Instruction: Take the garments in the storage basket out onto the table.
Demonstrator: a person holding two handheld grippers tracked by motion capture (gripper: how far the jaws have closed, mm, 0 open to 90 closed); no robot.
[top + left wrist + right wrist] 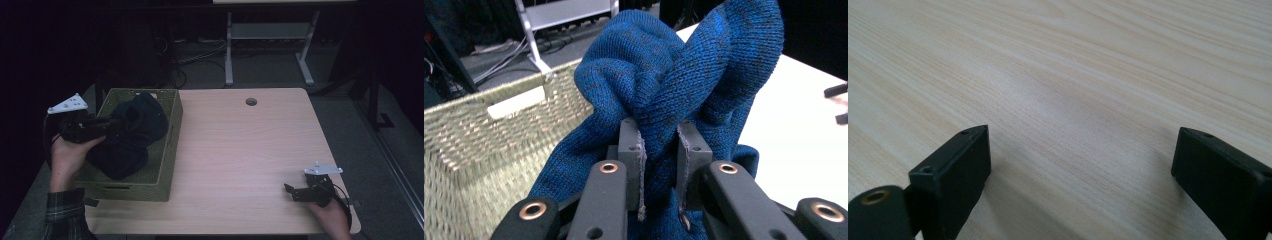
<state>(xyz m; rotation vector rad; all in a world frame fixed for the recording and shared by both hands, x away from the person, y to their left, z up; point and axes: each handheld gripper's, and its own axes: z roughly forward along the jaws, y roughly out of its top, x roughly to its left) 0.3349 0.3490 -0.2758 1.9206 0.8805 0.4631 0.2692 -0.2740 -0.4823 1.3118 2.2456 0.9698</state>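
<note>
A dark blue knitted garment [131,135] bulges out of a woven olive basket [169,150] at the table's left side. My left gripper [116,125] is shut on a fold of the blue knit [684,80], pinched between its two pads [636,150], and holds it above the basket [484,130]. At the table's front right corner, my right gripper [291,192] rests low over the wood and stands open. Its fingertips [955,172] are wide apart with only bare tabletop [1073,100] between them.
The light wooden table [240,150] has a round cable hole [251,101] near its far edge. A white desk frame [270,45] and loose cables stand on the dark floor beyond. The basket takes up the left strip of the table.
</note>
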